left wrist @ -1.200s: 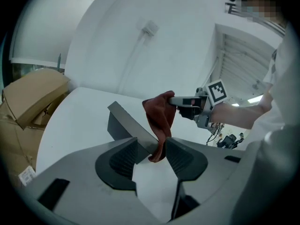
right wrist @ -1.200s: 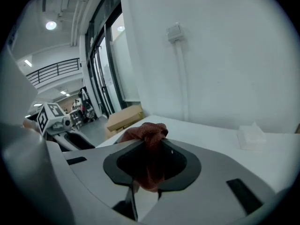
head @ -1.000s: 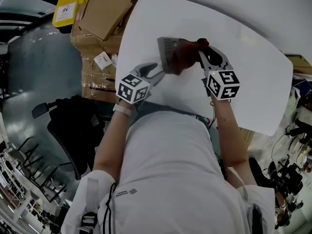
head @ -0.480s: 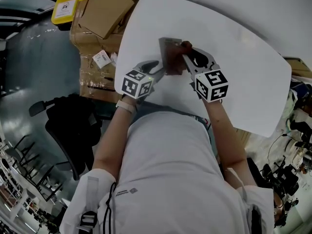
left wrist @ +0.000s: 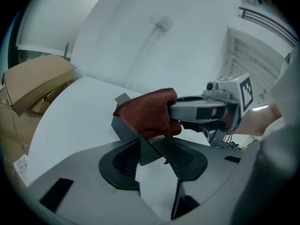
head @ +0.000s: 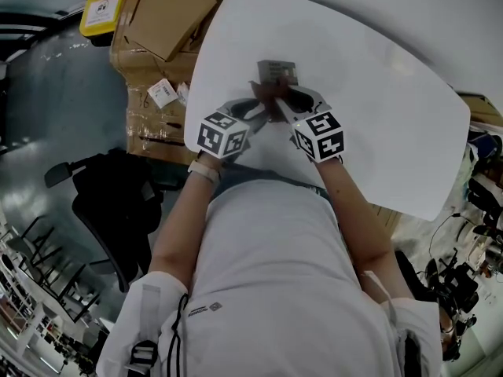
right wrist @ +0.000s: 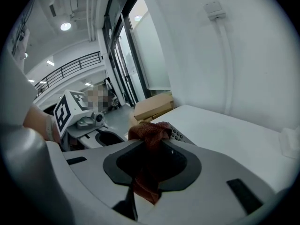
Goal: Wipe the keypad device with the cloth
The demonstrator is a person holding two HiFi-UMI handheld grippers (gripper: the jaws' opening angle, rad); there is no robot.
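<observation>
- The grey keypad device (head: pixel 277 72) is on the near half of the white table (head: pixel 377 93), at twelve o'clock from where the person stands. Its rows of small buttons show in the right gripper view.
- The dark red cloth (left wrist: pixel 147 112) is bunched on the device's near part. In the head view it covers the six o'clock edge.
- The right gripper (right wrist: pixel 150 149) comes in from the device's five o'clock and is clenched on the cloth. A fold of cloth stands up between the jaws and a tail hangs down behind the pads.
- The left gripper (left wrist: pixel 151 146) comes in from seven o'clock. Its jaws are clamped on a thin grey edge of the device, just under the cloth.
- The two sets of tips are close together, and the marker cubes sit side by side nearer the person.
- Off the table's edge at ten o'clock are cardboard boxes (head: pixel 169 22), with a yellow bin (head: pixel 110 6) beyond them.
- A black office chair (head: pixel 110 203) stands on the floor at about eight o'clock.
</observation>
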